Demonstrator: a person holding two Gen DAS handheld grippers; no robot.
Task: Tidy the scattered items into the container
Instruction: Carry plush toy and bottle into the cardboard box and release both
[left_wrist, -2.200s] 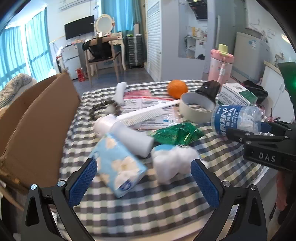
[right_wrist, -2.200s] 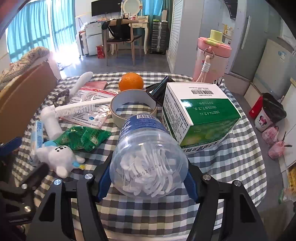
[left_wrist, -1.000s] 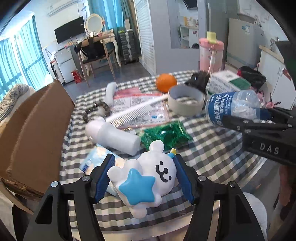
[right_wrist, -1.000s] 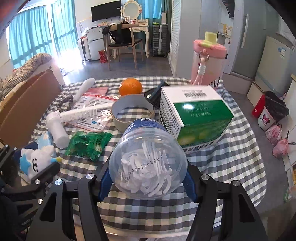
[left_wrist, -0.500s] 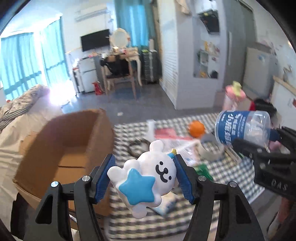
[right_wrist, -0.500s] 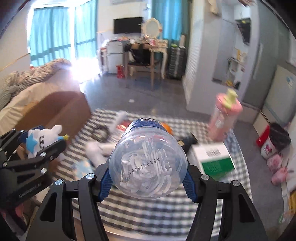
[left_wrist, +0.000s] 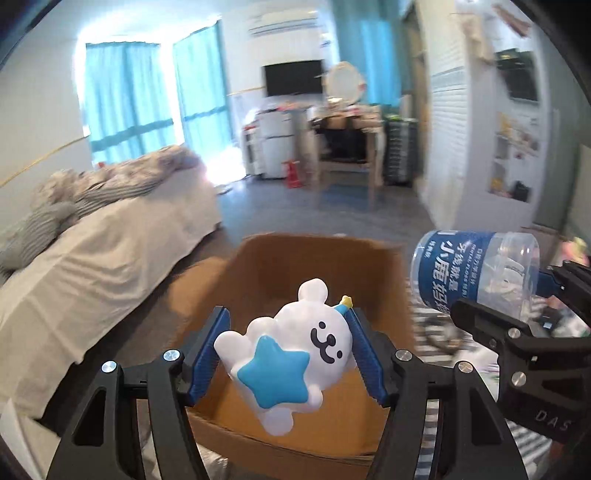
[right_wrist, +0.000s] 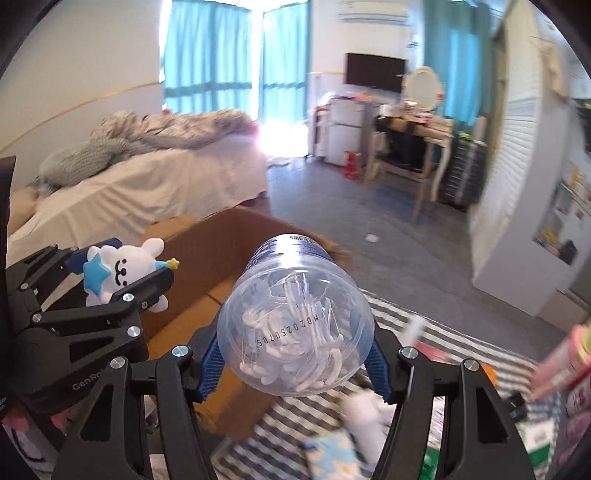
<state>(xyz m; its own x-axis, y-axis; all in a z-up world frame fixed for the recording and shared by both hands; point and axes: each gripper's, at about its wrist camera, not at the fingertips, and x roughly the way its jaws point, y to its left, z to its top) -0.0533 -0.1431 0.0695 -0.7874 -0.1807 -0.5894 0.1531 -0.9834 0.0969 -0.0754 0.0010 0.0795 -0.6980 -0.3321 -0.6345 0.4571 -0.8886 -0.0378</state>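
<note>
Cardboard box (left_wrist: 317, 258) partly hidden by toy (left_wrist: 291, 350), blurred checked table (right_wrist: 443, 332)

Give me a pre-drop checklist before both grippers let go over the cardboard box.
1. White star toy clamped in the left gripper: ok.
2. Floss-pick jar clamped in the right gripper: ok.
3. Cardboard box open at the top: ok.
4. Toy lined up over the box opening: ok in the left wrist view.
5. Jar over the box opening: not ok; in the right wrist view it straddles the box edge and the checked tablecloth.
6. Box floor free where the items will land: cannot tell; most of it is hidden.
</note>
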